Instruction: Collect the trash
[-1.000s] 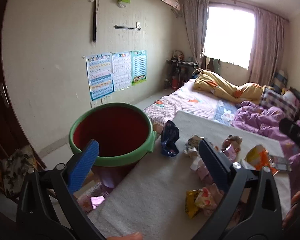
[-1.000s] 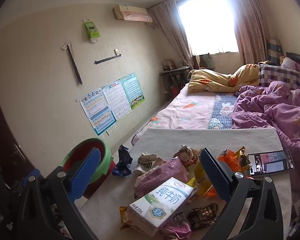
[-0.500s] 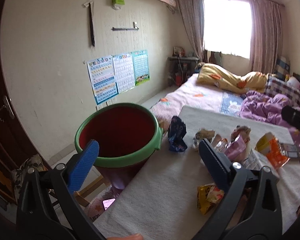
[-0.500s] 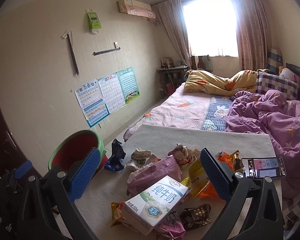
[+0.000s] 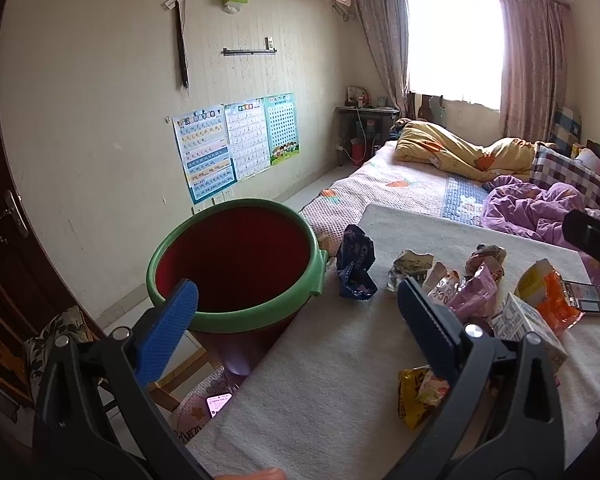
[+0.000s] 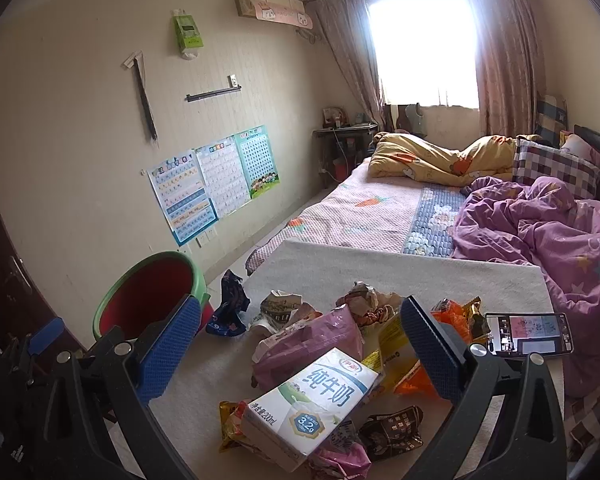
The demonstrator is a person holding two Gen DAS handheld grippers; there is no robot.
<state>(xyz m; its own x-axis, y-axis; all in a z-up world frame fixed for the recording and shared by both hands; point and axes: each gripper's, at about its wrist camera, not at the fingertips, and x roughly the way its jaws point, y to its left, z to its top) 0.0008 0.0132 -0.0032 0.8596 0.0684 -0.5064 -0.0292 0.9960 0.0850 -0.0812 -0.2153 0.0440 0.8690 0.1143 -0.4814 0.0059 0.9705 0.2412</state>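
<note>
Holding both tools wide with nothing between the pads, I have my left tool (image 5: 296,312) above the counter's (image 5: 332,376) left edge, beside the green-rimmed red bucket (image 5: 236,264) that stands just off that edge. My right tool (image 6: 300,340) hangs over the trash pile: a milk carton (image 6: 312,396) lies nearest, a pink bag (image 6: 312,340) behind it, a dark blue wrapper (image 6: 228,308) near the bucket-side edge. A phone (image 6: 528,334) rests at the right edge.

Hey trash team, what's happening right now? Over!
Both tools open, empty. Trash pile on table, bin at its left edge. Phone beside pile, not trash.
</note>
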